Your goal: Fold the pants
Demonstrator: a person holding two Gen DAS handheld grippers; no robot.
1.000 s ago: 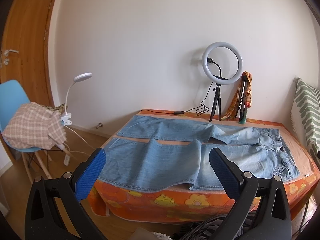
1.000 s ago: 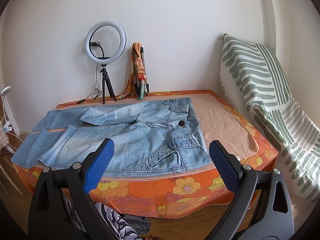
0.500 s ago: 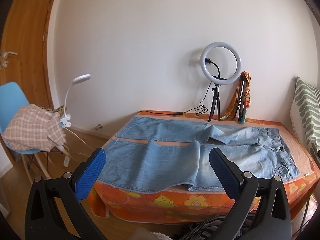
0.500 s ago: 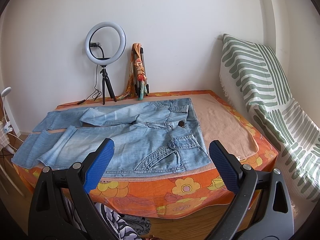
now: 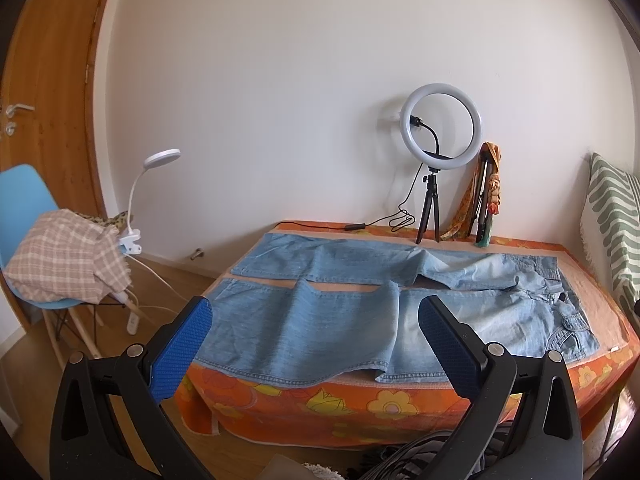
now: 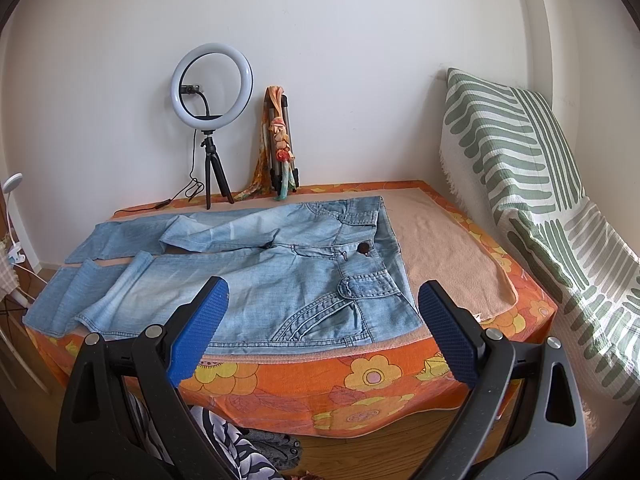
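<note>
Orange flowered cloth over our worktop (image 5: 400,400), light denim pants (image 6: 280,280) spread flat across it, ring light (image 5: 440,132) by the white wall, blue chair (image 5: 24,200) near the wooden door (image 5: 52,100), our left gripper (image 5: 316,336) and right gripper (image 6: 320,312) fingers spread wide, holding nothing, short of the worktop.

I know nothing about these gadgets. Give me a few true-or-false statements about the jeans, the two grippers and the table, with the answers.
1. The jeans lie spread on the table. True.
2. The right gripper is clamped on the waistband. False: it is open, holding nothing.
3. The left gripper is open. True.
4. A ring light stands at the table's far edge. True.
5. The jeans are black. False: they are light blue denim.
</note>
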